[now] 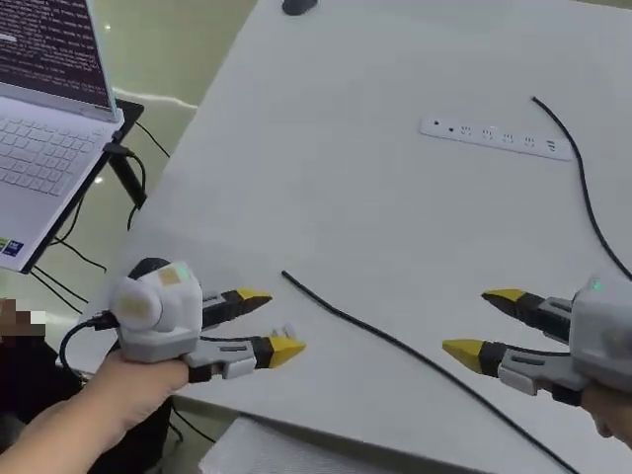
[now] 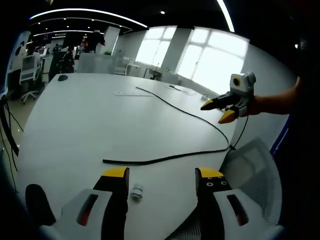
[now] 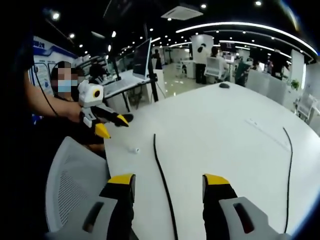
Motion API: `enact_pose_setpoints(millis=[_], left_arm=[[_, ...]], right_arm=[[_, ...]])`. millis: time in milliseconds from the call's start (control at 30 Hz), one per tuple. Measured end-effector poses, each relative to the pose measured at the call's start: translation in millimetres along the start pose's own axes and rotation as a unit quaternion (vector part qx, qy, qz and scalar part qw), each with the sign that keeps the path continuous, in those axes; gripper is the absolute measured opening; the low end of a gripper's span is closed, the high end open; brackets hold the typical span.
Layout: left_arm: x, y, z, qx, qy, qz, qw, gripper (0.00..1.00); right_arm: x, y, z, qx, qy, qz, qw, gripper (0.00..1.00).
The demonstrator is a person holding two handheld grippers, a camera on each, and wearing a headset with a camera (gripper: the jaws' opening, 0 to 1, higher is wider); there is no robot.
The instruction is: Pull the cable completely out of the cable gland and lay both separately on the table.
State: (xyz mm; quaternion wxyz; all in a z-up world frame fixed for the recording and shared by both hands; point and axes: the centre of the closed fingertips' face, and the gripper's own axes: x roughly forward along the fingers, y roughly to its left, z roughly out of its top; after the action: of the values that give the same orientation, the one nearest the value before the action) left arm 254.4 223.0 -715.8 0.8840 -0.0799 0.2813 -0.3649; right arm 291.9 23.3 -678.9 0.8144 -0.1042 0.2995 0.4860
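Note:
A black cable (image 1: 395, 344) lies loose on the white table (image 1: 375, 197), running from near the left gripper toward the front right edge. A small white cable gland (image 2: 136, 191) rests on the table apart from the cable, just ahead of the left gripper's lower jaw; it also shows as the white gland (image 3: 134, 149). My left gripper (image 1: 269, 322) hovers open over the front left corner, holding nothing. My right gripper (image 1: 482, 322) is open and empty above the cable (image 3: 162, 185). Each gripper shows in the other's view: right gripper (image 2: 216, 112), left gripper (image 3: 114, 124).
A laptop (image 1: 49, 109) stands on a stand off the table's left side. A white power strip (image 1: 494, 136) lies at the back right, with a stretch of black cable (image 1: 585, 188) beside it. A mouse (image 1: 299, 6) sits at the far edge. A grey mesh chair (image 3: 75, 185) is at the front edge.

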Motion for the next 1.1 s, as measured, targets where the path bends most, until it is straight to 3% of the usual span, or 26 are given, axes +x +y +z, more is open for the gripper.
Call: enact_pose_setpoints(millis=[200, 400, 733, 867, 1100], left_arm=[[-4.6, -15.6, 4.4, -0.002, 0.002, -0.002, 1.0000, 0.62], [-3.9, -23.2, -3.7, -0.004, 0.015, 0.008, 0.9999, 0.69], [-2.0, -38.7, -4.8, 0.004, 0.021, 0.006, 0.9998, 0.81], [-3.4, -37.2, -8.6, -0.002, 0.027, 0.016, 0.9995, 0.85], [-9.9, -29.1, -15.9, -0.028, 0.037, 0.036, 0.9983, 0.97]], right_arm=[[-25.0, 0.4, -13.8, 0.011, -0.019, -0.007, 0.9997, 0.61], [-45.1, 0.4, -39.4, 0.032, -0.028, -0.008, 0.9991, 0.66], [-63.4, -10.5, -81.0, 0.064, -0.024, -0.022, 0.9975, 0.80], [-64.8, -11.1, -89.3, 0.070, -0.017, -0.017, 0.9973, 0.87], [-61.9, -5.4, -87.4, 0.080, -0.019, 0.000, 0.9966, 0.98]])
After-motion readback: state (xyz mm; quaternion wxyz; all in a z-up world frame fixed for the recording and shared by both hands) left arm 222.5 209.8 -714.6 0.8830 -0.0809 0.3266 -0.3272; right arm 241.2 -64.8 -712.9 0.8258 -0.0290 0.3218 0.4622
